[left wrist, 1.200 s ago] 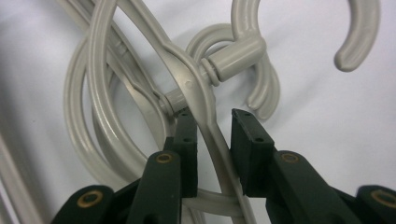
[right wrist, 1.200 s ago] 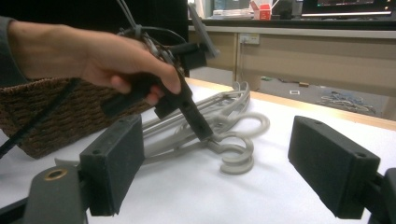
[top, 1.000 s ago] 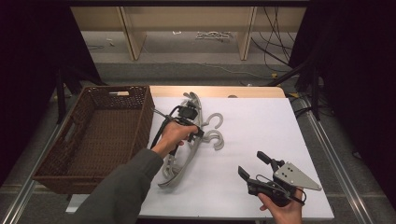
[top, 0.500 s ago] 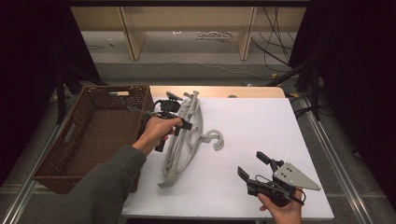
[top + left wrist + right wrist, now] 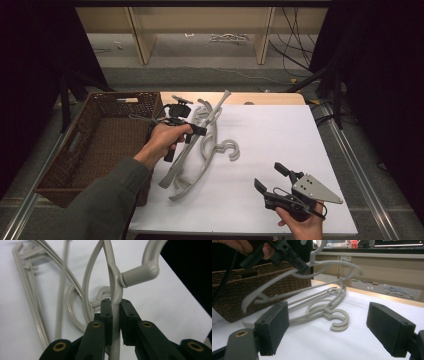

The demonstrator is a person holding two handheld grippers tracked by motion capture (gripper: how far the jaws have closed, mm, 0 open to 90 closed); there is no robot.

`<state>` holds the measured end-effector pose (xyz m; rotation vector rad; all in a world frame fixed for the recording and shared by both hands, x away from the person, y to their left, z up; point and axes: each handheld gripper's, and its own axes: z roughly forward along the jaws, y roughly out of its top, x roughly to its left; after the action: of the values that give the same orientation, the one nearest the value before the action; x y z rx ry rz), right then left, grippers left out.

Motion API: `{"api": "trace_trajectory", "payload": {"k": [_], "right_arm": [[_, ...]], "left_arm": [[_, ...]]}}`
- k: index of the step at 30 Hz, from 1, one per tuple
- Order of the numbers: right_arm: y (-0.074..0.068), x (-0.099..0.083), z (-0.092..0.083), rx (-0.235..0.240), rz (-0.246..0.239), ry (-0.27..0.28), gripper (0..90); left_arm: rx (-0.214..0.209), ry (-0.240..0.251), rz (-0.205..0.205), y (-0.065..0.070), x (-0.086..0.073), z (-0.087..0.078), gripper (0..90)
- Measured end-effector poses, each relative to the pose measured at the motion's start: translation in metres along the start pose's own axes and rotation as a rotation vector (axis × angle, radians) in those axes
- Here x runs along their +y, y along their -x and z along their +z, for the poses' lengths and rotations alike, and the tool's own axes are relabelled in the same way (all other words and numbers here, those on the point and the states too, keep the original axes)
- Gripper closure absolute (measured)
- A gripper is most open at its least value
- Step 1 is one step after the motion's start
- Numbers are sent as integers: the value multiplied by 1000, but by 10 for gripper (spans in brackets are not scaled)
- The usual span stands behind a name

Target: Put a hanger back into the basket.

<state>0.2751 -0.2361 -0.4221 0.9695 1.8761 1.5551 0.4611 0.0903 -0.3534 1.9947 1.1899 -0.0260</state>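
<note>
**A:** How do the jaws of the left gripper (image 5: 115, 315) stand?

**B:** They have just been closing, and now they are clamped on the thin grey frame of one hanger (image 5: 115, 277), just below the collar where its hook joins. The pads press it from both sides.

**A:** And where is that hanger?

**B:** In the high view it hangs from the left gripper (image 5: 192, 131) above the white table cover (image 5: 280, 135), slanting from near the wicker basket (image 5: 90, 150) down toward the person's side. In the right gripper view the held hanger (image 5: 287, 275) is clear of the surface, in front of the basket (image 5: 234, 290).

**A:** What lies under it?

**B:** More grey hangers (image 5: 329, 311) rest flat on the cover, one hook curled toward the camera.

**A:** And the right gripper (image 5: 275, 180)?

**B:** Its jaws are spread wide with nothing between them; it sits near the front edge of the table, well apart from the hangers, in the right hand (image 5: 302, 225).
</note>
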Motion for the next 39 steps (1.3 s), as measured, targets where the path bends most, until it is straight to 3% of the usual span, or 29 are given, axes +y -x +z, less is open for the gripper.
{"api": "trace_trajectory", "payload": {"k": [1,3,5,11,21,28,29,34,36,39], "right_arm": [[0,0,1,2,-1,13,192],[0,-1,1,2,-4,12,192],[0,0,1,4,-2,8,192],[1,0,1,2,-1,11,192],[1,-1,1,1,1,17,192],[1,-1,1,0,2,10,192],[1,-1,1,-1,1,6,191],[1,-1,1,1,1,0,190],[1,-1,1,0,1,-1,190],[1,-2,2,5,4,13,190]], "left_arm": [[-14,11,-19,2,0,0,820],[1,7,9,6,0,-2,824],[-27,5,18,9,2,-5,824],[-45,9,69,16,4,-12,825],[-59,46,138,29,12,-41,825],[-36,92,155,24,19,-69,824],[-15,104,164,20,19,-77,824],[3,129,156,10,18,-91,824],[23,135,172,5,17,-98,824],[31,168,156,-3,14,-108,824]]}}
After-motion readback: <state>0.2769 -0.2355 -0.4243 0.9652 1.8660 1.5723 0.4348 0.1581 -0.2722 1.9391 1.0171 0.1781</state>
